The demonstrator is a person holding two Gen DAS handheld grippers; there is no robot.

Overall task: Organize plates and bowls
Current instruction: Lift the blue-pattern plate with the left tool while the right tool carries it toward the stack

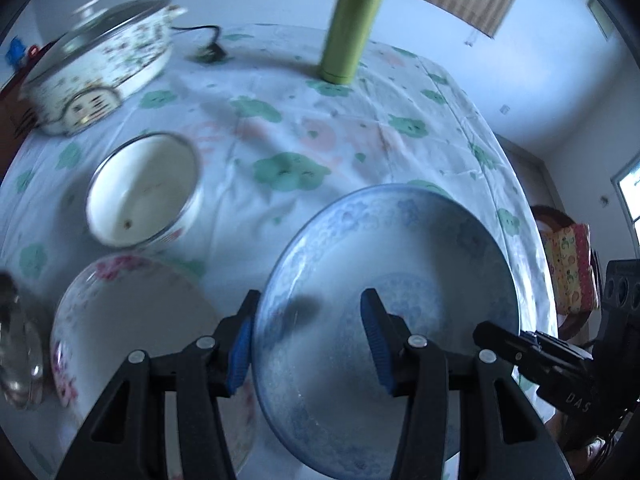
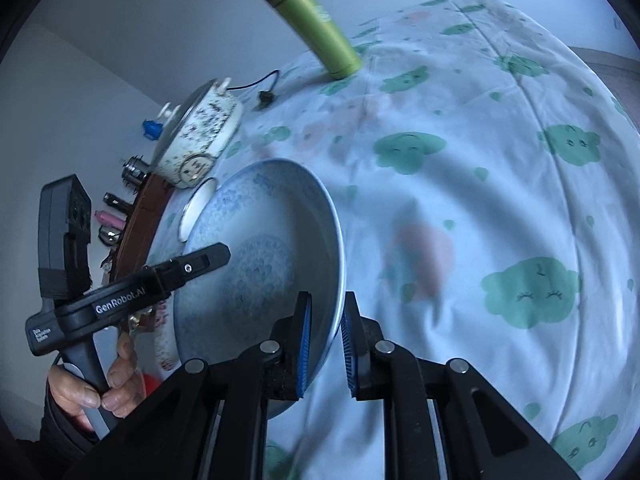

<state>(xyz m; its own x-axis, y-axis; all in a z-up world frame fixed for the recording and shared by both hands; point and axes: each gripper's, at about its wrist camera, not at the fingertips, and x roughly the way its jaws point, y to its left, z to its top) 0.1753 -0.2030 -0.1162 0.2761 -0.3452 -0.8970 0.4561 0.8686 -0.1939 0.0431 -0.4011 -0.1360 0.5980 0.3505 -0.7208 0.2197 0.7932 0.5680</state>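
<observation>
Blue-patterned bowl [image 2: 256, 264]: glazed ceramic, round, shallow, blue floral band inside the rim and a medallion in the well; it is tilted above the tablecloth [image 2: 460, 208], carried by both tools. Right gripper [image 2: 325, 344] is clamped on its near rim, one ribbed blue pad inside the wall, one outside. Left gripper [image 1: 306, 344] spans the rim on the bowl's other side: left pad against the outer wall, right pad over the inside, though actual contact of that inner pad can't be confirmed. The left gripper body reads "GenRobot.AI" in the right view; the person's hand [image 2: 100, 384] wraps its handle. Pink-flowered bowl [image 1: 132, 344], glossy ceramic, sits just left of and lower than the blue one, rims close. Beyond it is a white enamel bowl [image 1: 144, 192] with metal rim, upright. Farther back, a floral enamel pot [image 1: 100, 64] with glass lid sits near the table's left edge. Green metal flask [image 1: 348, 32] stands upright at the far side. The cloth is wrinkled cotton, green cloud print; wide bare area centre and right, with the table edge dropping off at right.
</observation>
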